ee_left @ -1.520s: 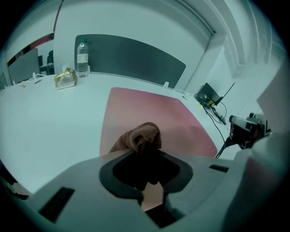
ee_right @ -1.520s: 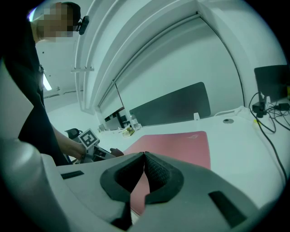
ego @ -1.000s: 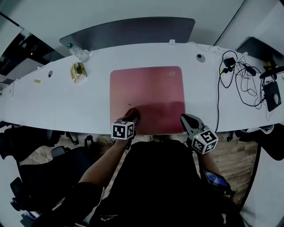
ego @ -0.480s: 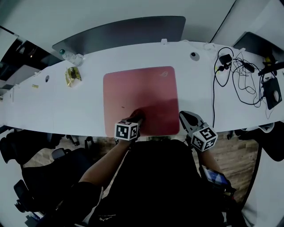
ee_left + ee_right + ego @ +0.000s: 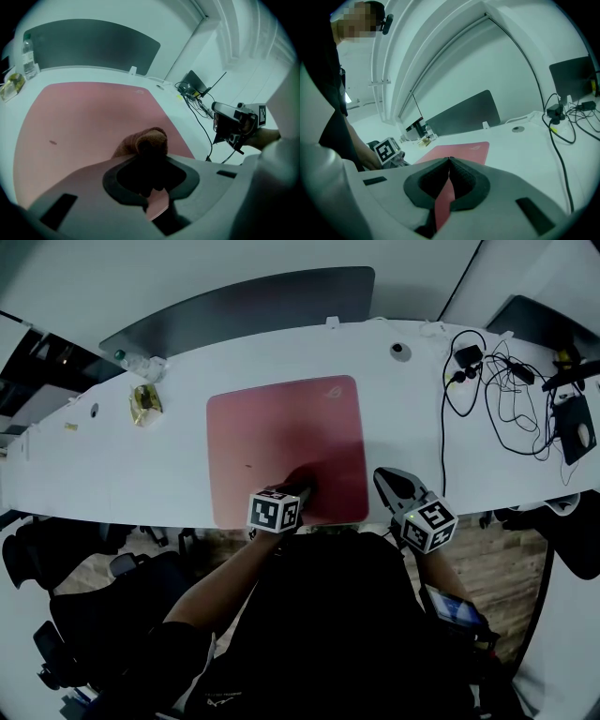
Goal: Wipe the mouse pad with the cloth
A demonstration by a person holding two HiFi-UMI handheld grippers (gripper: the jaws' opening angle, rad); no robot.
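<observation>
mouse pad (image 5: 281,432): red rectangle, flat on white surface (image 5: 408,427), small logo at far right corner. cloth (image 5: 144,139): dark reddish-brown, bunched, resting on pad's near edge, pinched in left gripper (image 5: 146,157) jaws.

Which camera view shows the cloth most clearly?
The left gripper view: the brown cloth sits bunched in the jaws, on the red mouse pad. The head view shows only a dark lump; the right gripper view shows none of it.

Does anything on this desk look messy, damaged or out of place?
Nothing looks spilled or broken. One small dark speck marks the red mouse pad, left of the brown cloth held by the left gripper. Black cables lie in a loose tangle at the desk's right end.
</observation>
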